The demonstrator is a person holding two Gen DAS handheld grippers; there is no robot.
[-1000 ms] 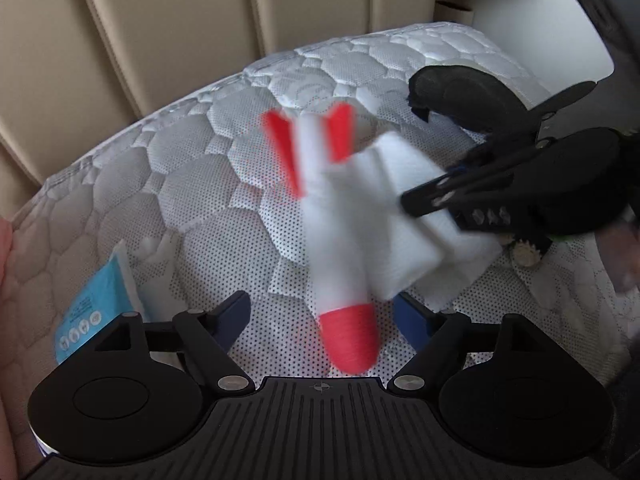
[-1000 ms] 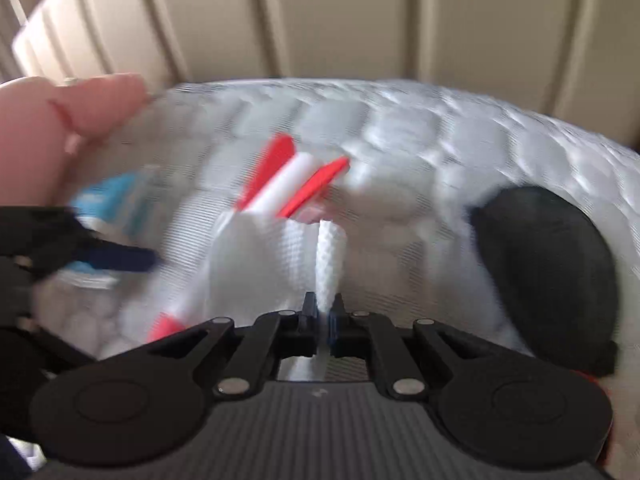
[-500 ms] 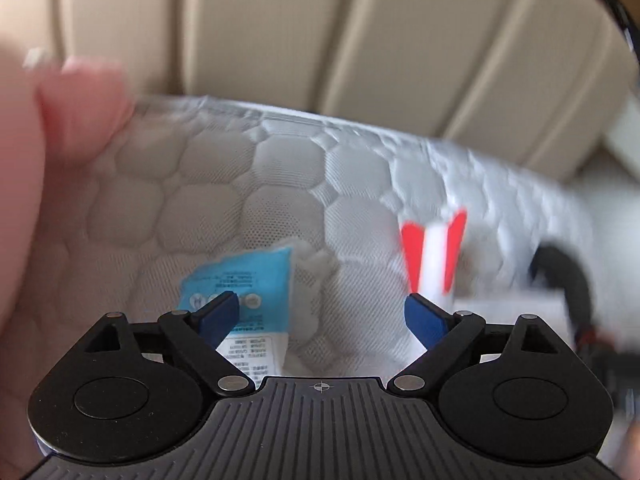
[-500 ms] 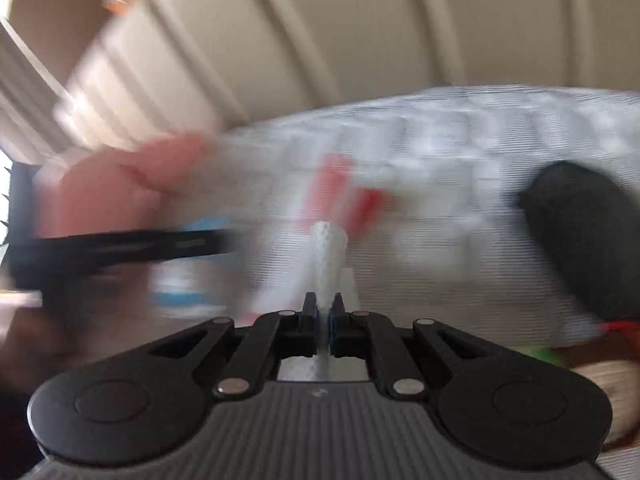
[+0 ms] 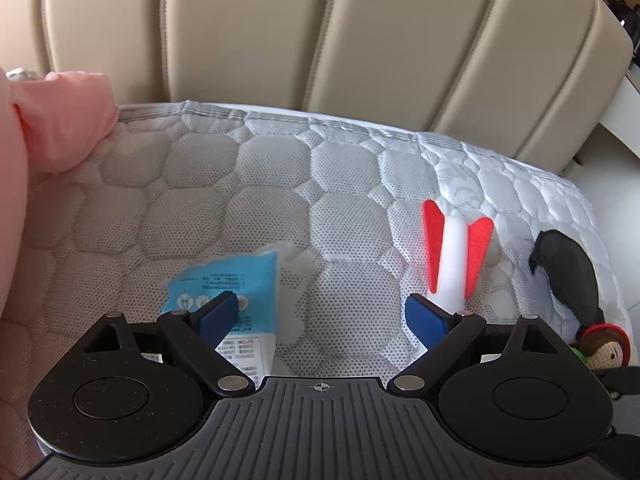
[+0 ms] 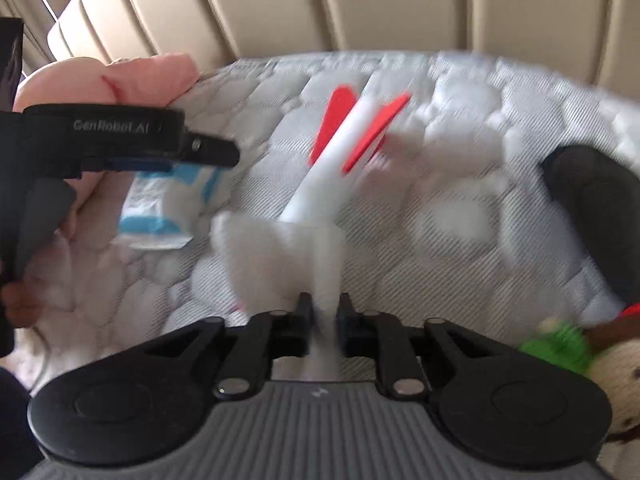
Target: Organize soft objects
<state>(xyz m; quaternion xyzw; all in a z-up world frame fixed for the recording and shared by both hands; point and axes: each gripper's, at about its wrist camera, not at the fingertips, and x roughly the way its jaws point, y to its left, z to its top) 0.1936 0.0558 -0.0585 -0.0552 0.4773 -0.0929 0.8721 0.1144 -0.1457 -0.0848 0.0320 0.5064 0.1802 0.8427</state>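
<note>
While the right claw [image 6: 325,314] is opening on a fold of white cloth [image 6: 280,256], the release wants to be clean: the fold is between the jaws but the pads no longer seem to press it, so I would let them part fully and then draw back along the cloth's own line, not sideways, lest it drag. The cloth lies at the claw's twelve o'clock, draped over the lower end of the rocket [image 6: 344,140], whose fins point toward one o'clock on the mattress [image 6: 460,208]. The left claw [image 5: 320,314] stands wide and empty, with the blue packet [image 5: 236,276] under its left jaw at about eleven o'clock and the rocket's tail just beyond its right jaw at one; it looks placed for the packet.

Counting what shows: one rocket, with two red fins visible; one white cloth; one blue packet; one black pad [image 5: 568,272] at three o'clock; one knitted doll [image 5: 602,350] below it; one pink cushion [image 5: 60,120] at ten o'clock; two claws.
</note>
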